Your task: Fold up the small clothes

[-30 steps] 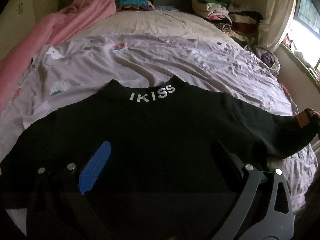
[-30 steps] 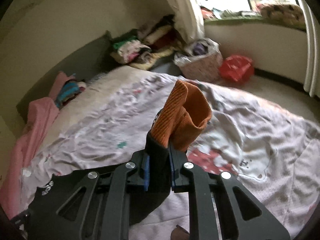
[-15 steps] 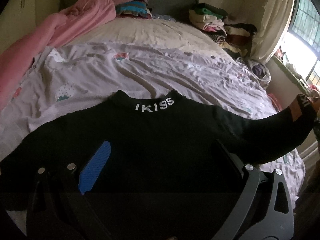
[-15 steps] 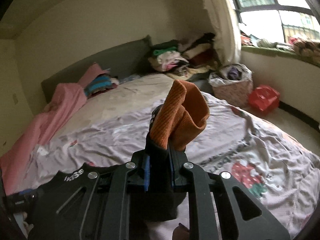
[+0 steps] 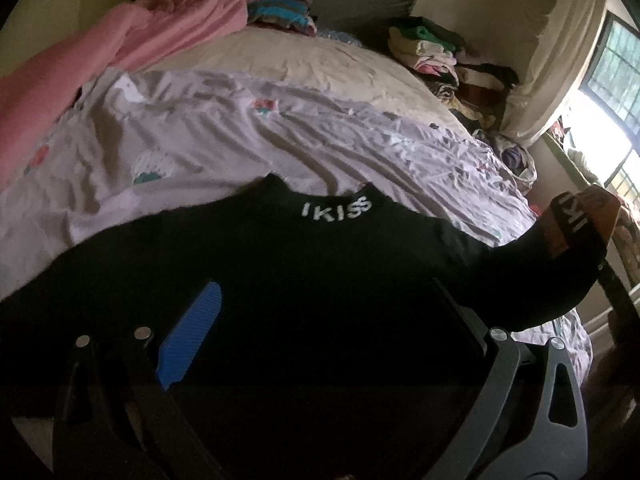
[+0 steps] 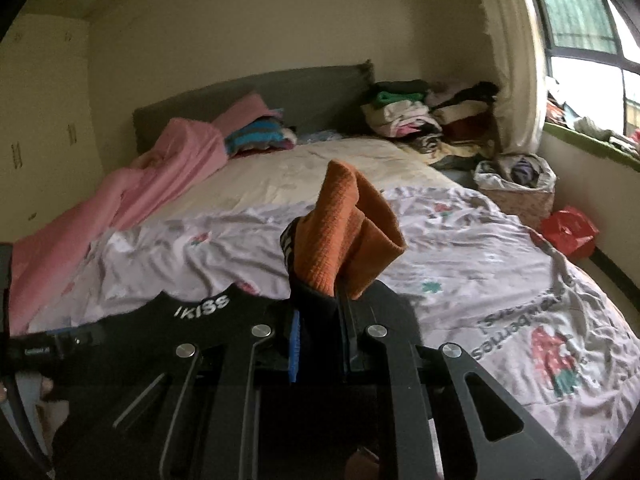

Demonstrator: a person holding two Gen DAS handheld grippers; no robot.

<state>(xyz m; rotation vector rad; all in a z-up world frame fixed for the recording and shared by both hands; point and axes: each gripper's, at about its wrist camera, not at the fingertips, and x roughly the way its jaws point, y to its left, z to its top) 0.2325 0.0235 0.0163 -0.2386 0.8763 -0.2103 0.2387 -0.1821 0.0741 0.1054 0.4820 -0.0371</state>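
matt black top (image 5: 320,280), ribbed orange cuff (image 6: 344,236)

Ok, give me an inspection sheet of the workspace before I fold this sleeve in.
Surface: bed with rumpled lilac printed sheet.
Job's things: black long-sleeved top lettered IKISS, spread flat; its orange ribbed cuff lifted.
Clutter: pink blanket, folded clothes piles by the headboard.
Grippers: left tongs open over the top's body; right tongs shut on the sleeve below the cuff.
Cables: nothing seen.
Surroundings: laundry basket, red bag, window.
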